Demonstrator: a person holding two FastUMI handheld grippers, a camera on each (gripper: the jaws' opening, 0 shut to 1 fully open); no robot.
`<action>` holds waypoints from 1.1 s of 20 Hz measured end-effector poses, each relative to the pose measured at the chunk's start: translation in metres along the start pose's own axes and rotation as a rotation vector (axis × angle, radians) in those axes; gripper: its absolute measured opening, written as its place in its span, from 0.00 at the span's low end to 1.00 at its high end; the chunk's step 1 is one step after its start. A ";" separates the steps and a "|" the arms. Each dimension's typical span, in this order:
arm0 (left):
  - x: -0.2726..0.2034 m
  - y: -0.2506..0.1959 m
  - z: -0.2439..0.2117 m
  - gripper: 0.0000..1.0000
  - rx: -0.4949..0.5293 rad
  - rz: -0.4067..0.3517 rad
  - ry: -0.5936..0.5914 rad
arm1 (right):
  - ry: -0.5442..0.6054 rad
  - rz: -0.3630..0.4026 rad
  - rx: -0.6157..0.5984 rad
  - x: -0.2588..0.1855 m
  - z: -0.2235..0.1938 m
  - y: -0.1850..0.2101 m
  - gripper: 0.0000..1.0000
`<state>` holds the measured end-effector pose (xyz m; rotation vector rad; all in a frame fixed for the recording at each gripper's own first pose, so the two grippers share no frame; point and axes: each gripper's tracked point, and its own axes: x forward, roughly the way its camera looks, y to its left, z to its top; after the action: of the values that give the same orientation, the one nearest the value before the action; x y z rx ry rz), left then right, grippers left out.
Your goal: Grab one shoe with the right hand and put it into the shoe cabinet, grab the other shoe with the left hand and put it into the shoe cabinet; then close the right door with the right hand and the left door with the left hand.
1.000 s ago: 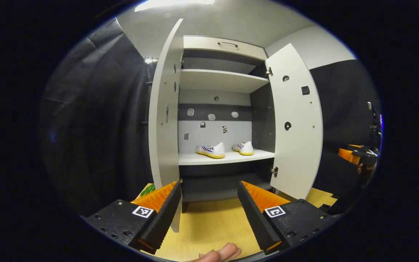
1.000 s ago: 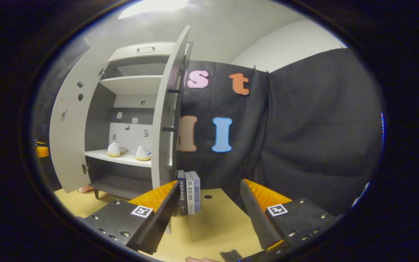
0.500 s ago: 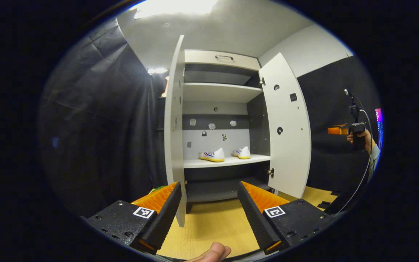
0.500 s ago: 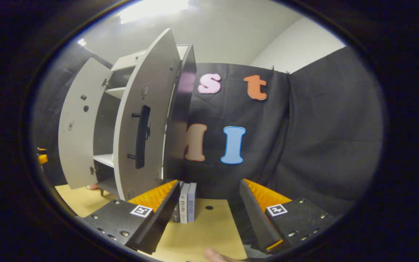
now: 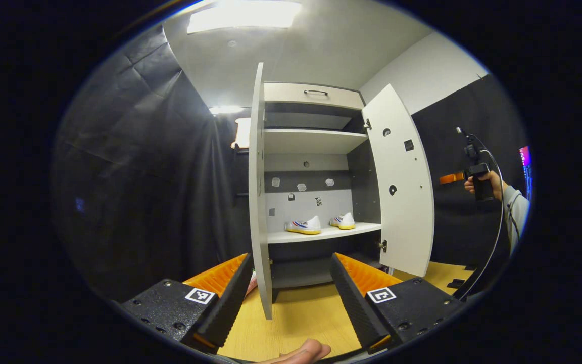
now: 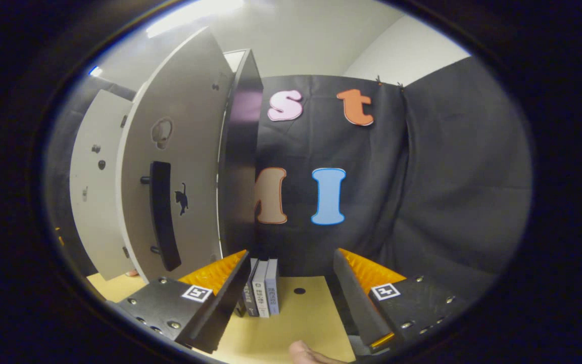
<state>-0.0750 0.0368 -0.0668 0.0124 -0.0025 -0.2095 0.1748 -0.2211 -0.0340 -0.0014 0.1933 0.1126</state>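
Two white shoes with yellow soles (image 5: 303,225) (image 5: 343,221) stand side by side on the middle shelf of the shoe cabinet (image 5: 316,139). Both doors hang open. The left door (image 5: 257,202) is edge-on just beyond my open left gripper (image 5: 289,260), which holds nothing. The right door (image 5: 402,202) swings out to the right. Farther right a hand holds my right gripper (image 5: 451,177) up in the air. In the right gripper view that door's outer face (image 6: 185,126) and its black handle (image 6: 162,217) are close on the left, and my right gripper (image 6: 291,255) is open and empty.
Three books (image 6: 263,293) stand upright on the yellow wooden floor (image 6: 296,318) against the cabinet's dark side (image 6: 240,151). Black cloth walls close in on both sides. The left door's inner face (image 6: 94,192) shows behind the right door.
My right gripper has risen and swung round to the outer face of the right door, hiding the shoes from it. My left gripper has shifted so the left door is now edge-on.
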 end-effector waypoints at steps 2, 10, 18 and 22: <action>0.000 0.009 -0.005 0.94 -0.002 0.021 0.010 | 0.005 0.012 -0.018 0.002 0.002 0.014 0.99; 0.000 0.038 -0.011 0.94 -0.011 0.086 0.020 | -0.029 0.058 0.046 0.004 0.036 0.074 0.98; -0.004 0.047 -0.015 0.94 -0.009 0.103 0.018 | -0.057 -0.043 0.016 -0.003 0.044 0.083 0.78; -0.006 0.047 -0.019 0.94 -0.031 0.109 0.027 | -0.077 -0.040 -0.013 -0.005 0.047 0.100 0.78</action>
<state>-0.0708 0.0844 -0.0849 -0.0159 0.0268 -0.1001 0.1673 -0.1215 0.0142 -0.0134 0.1154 0.0738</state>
